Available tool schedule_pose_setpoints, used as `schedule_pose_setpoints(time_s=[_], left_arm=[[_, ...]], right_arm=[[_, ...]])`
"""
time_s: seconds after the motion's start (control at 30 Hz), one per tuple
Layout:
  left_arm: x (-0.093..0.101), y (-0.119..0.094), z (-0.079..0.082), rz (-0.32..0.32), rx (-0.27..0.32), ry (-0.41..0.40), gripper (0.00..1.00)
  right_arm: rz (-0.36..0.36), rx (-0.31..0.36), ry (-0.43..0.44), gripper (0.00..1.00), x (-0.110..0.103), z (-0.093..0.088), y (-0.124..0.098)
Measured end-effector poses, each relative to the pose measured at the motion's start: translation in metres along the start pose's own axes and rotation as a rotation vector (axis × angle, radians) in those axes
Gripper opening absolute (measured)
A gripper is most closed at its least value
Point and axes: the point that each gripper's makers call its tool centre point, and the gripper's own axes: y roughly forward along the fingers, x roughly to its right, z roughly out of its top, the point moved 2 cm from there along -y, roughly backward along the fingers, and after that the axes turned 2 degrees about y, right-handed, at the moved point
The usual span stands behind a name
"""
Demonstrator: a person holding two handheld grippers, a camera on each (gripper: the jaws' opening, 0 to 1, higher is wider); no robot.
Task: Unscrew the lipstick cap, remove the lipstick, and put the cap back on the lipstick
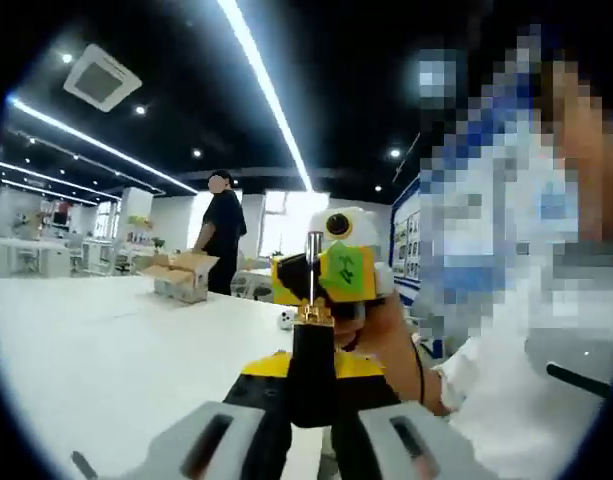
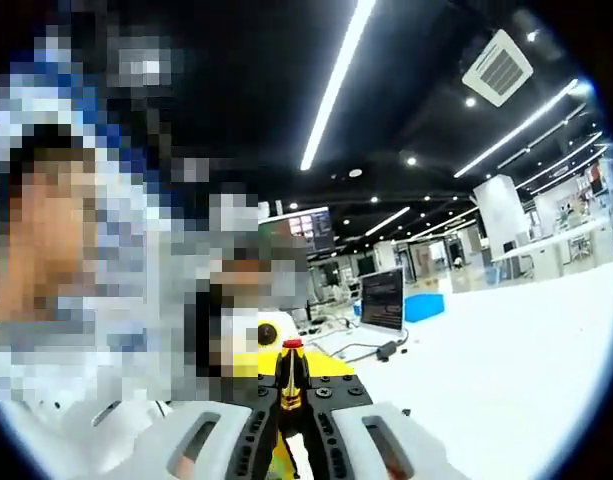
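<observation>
The white surface (image 1: pixel 106 350) spreads far left, a cardboard box (image 1: pixel 181 275) at its far edge. Both claws meet above it, end to end. The left claw (image 1: pixel 311 400) pinches the black lipstick (image 1: pixel 311 370), holding it steady; the right claw (image 2: pixel 289 420) pinches its gold-and-red end (image 2: pixel 290 375), probably to work the parts along one axis.

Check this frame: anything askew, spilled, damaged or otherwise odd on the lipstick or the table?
Nothing stands out. The left gripper holds the black lipstick upright by its base, gold collar at the top. In the right gripper view, the right gripper is closed on the lipstick's red-tipped upper part. The white table shows no spill.
</observation>
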Motion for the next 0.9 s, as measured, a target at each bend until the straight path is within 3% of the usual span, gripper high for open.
schedule_pose_setpoints(time_s=[0.1,0.33,0.47,0.53,0.6,0.73,0.83,0.87,0.9], left_arm=[[-0.011,0.0,-0.002,0.14,-0.044,0.092,0.12],[-0.027,-0.004,0.002,0.408,-0.063,0.314,0.12],[-0.031,-0.008,0.004,0.52,-0.089,0.438,0.12],[-0.033,-0.008,0.001,0.544,-0.13,0.486,0.12],[-0.033,-0.008,0.002,0.524,-0.121,0.476,0.12],[-0.027,-0.006,0.002,0.398,-0.089,0.364,0.13],[-0.024,-0.005,0.001,0.345,-0.089,0.346,0.14],[-0.019,-0.006,-0.002,0.257,-0.102,0.287,0.14],[-0.017,-0.006,-0.002,0.222,-0.092,0.258,0.15]], right_arm=[[-0.035,0.0,-0.014,0.06,0.007,0.001,-0.002],[-0.1,0.026,-0.044,0.06,0.017,0.004,-0.002],[-0.119,0.035,-0.074,0.06,0.017,0.005,0.0],[-0.131,0.025,-0.093,0.06,0.018,0.003,0.001],[-0.133,0.022,-0.102,0.06,0.018,0.003,0.001],[-0.114,0.028,-0.072,0.06,0.018,0.005,-0.002],[-0.103,0.029,-0.056,0.06,0.017,0.005,-0.003],[-0.084,0.021,-0.036,0.06,0.016,0.004,-0.003],[-0.076,0.021,-0.026,0.06,0.015,0.003,-0.003]])
